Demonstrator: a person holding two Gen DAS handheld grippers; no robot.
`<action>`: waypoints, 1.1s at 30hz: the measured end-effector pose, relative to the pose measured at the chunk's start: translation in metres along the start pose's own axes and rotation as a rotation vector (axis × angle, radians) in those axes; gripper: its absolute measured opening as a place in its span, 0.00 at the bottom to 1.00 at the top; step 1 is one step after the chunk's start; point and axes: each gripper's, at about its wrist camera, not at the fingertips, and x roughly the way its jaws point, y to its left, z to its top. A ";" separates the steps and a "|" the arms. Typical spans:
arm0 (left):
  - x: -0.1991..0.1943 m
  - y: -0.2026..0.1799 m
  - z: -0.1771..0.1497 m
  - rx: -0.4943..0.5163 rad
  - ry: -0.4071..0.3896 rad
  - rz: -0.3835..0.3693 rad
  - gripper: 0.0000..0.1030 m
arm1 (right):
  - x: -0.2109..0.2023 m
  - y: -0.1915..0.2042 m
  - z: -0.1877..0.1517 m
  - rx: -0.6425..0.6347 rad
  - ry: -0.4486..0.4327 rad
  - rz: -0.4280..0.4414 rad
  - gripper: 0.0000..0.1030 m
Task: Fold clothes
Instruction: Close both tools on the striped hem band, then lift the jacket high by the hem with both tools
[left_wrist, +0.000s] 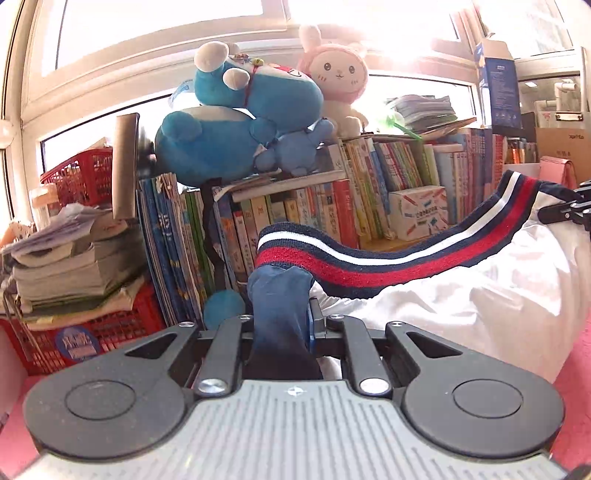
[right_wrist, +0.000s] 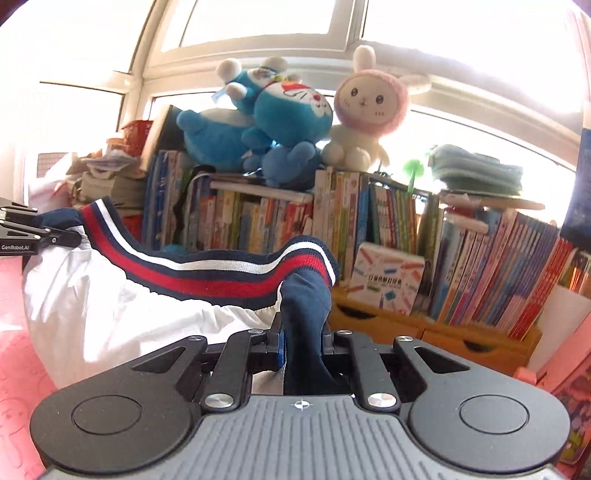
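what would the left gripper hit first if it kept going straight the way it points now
Probably the row of upright books under the blue plush toys. The left gripper, shut on the garment's striped band, points at them, though depth is hard to judge.

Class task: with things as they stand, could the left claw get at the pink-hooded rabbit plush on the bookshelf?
Probably not: the left claw is shut on the navy, striped-hem white garment, so it isn't free for the rabbit plush.

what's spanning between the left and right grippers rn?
The garment's striped hem band, sagging between left gripper and right gripper, both clamped on its navy corners; white fabric hangs below. Both wrist views show it.
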 end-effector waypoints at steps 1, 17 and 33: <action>0.020 0.000 0.003 0.010 0.005 0.015 0.14 | 0.022 -0.002 0.002 -0.009 0.010 -0.027 0.16; 0.190 -0.005 -0.075 0.074 0.252 0.095 0.25 | 0.232 -0.013 -0.081 -0.048 0.278 -0.124 0.22; 0.026 -0.023 -0.034 0.260 0.094 0.130 0.71 | 0.079 0.021 -0.070 -0.465 0.106 -0.048 0.82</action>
